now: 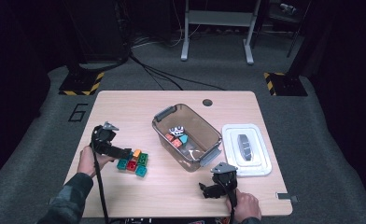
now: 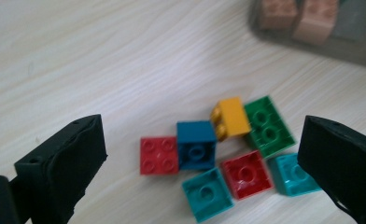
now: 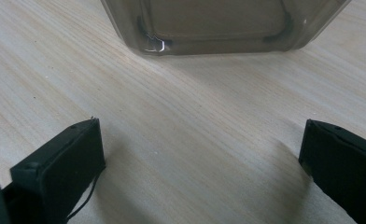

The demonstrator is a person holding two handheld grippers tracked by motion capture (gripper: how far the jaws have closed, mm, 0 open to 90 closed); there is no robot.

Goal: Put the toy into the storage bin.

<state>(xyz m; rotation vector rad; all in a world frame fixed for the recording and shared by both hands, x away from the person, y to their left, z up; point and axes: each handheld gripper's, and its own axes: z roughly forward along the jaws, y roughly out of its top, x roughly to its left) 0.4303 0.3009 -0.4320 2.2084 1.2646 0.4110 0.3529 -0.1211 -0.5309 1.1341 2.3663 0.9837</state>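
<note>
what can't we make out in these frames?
- Bricks in the clear bin: too small in the high view, blurred and cut by the top edge in the left gripper view.
- Turquoise brick: partly behind the left tool's jaw.
- Bin contents, right gripper view: cut off above the bin base.

Pale wood-grain desk (image 1: 125, 107), round cable hole (image 1: 207, 102) near far edge. Left of centre, a tight cluster of toy bricks (image 1: 133, 163): red brick (image 2: 159, 155), blue brick (image 2: 196, 144), yellow brick (image 2: 231, 118) on its side, green brick (image 2: 268, 126), second red brick (image 2: 246, 173), two teal bricks (image 2: 207, 193), most touching. At centre, clear smoky bin (image 1: 187, 136) set at an angle, some bricks inside. Right of it, white lid (image 1: 246, 149) lying flat, just beside bin. Small clip (image 1: 286, 197) at near right corner.
</note>
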